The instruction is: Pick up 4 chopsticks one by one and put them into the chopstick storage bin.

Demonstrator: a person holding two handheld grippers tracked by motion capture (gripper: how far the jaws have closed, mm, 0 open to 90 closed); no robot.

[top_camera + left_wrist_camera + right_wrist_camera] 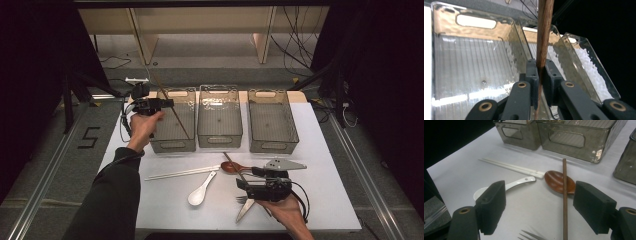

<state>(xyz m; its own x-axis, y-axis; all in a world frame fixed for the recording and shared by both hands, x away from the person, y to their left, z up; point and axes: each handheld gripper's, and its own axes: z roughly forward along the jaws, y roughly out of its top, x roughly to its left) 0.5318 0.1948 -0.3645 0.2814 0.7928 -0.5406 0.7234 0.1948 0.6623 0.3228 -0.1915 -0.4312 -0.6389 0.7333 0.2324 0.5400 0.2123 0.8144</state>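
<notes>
Item: brown wooden chopstick (543,37), held in your left gripper (159,104) over the left-hand bin (173,120).

Your left gripper's jaws are clamped tight on the chopstick's shaft; the stick slants down into that clear bin, its lower end inside, its upper end rising past the bin's far rim. Your right gripper (539,207) hovers low over the white table (320,150) with its jaws spread wide and nothing gripped; a second brown chopstick (564,195) lies between the pads, resting across a brown wooden spoon (559,181). Nearby stock: white chopsticks (511,166), a white ceramic spoon (506,186), fork tines (531,235) at the near edge. The middle bin (220,117) and right bin (272,120) stand beside the first.
</notes>
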